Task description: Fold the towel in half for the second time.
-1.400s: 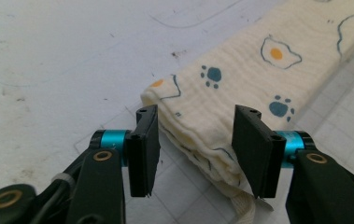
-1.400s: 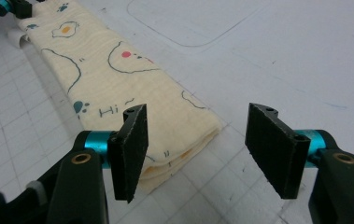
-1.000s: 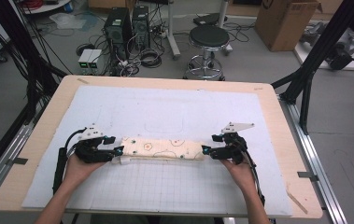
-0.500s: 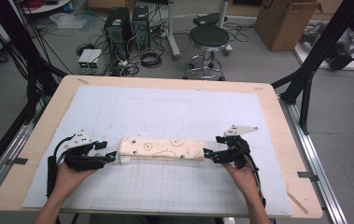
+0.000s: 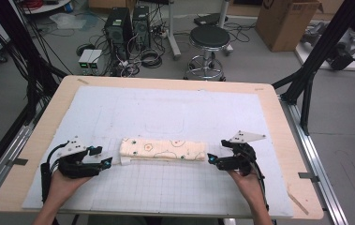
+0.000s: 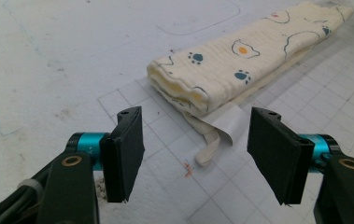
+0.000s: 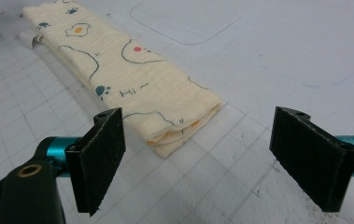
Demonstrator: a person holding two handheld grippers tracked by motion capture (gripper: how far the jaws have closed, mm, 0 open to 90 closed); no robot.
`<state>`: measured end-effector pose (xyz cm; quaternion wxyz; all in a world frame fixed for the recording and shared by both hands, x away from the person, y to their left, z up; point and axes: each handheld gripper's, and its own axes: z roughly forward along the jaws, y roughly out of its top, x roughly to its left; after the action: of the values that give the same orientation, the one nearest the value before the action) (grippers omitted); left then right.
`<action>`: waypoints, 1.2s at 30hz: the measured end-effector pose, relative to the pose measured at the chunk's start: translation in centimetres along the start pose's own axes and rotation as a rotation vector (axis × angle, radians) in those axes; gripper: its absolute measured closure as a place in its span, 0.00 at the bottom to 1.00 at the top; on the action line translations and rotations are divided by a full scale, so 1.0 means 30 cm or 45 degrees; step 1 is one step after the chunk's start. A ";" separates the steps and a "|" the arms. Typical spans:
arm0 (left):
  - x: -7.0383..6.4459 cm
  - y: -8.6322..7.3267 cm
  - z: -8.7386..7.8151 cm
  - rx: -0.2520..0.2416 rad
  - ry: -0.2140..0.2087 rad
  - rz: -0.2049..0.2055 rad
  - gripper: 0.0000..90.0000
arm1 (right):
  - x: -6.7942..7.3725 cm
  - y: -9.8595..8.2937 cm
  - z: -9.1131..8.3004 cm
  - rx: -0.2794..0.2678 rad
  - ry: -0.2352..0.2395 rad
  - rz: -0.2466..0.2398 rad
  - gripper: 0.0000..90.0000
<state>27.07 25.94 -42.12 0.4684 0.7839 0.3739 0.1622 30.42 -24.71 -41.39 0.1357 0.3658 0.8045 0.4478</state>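
Observation:
A cream cloth (image 5: 163, 149) printed with eggs and paw marks lies folded into a long strip across the white grid mat (image 5: 175, 187). Its left end (image 6: 188, 88) shows stacked layers, with a white label and a loop sticking out underneath. The left gripper (image 5: 99, 157) stands open a short way off that end, nothing between its jaws (image 6: 198, 154). At the strip's right end (image 7: 184, 126), the right gripper (image 5: 211, 160) is open too and holds nothing, its jaws wide (image 7: 198, 158).
The mat covers a wooden table (image 5: 283, 140). On the floor beyond the far edge stand a black stool (image 5: 210, 40), computer towers (image 5: 128, 26) with cables, and a cardboard box (image 5: 287, 21). Black frame legs (image 5: 311, 70) rise at both sides.
Both grippers have let go of the cloth's ends and drawn back outward, the left one farther. The folded cloth stays flat on the mat.

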 end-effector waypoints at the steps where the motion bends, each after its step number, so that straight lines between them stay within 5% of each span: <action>1: -0.001 -0.003 -0.002 0.003 0.001 0.007 0.40 | 0.001 -0.004 -0.005 -0.002 -0.003 0.000 0.19; 36: -0.038 -0.055 -0.078 -0.029 0.045 0.011 0.34 | 0.041 -0.097 -0.093 -0.020 -0.056 0.015 0.13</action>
<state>24.16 27.01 -42.23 0.4699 0.7771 0.3770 0.1822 26.68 -26.54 -42.07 0.1535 0.3792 0.7957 0.4466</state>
